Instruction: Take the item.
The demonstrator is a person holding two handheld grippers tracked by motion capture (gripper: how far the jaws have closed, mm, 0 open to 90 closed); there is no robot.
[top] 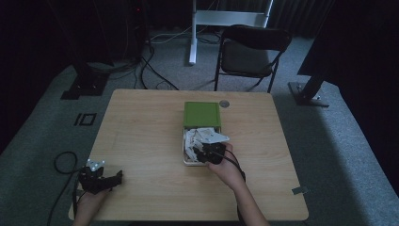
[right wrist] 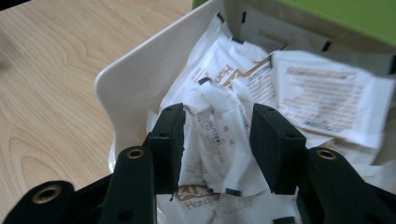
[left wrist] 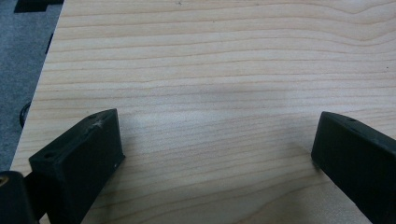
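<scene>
Sachet point(right wrist: 219, 140) between right tongs point(right wrist: 218, 145) (print blurred) | box point(right wrist: 126, 79) cropped

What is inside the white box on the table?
The white box holds a loose heap of white paper sachets with brown print. The right gripper has its jaws around one. The heap covers whatever lies beneath.

- Bare wood is seen across the table point(top: 141, 127) from 7 to 11 o'clock of the white tray point(right wrist: 135, 70).
- At 12 o'clock the tray is blocked by a green lid point(top: 202, 114).
- The tray is crowded with sachets point(right wrist: 224, 135).
</scene>
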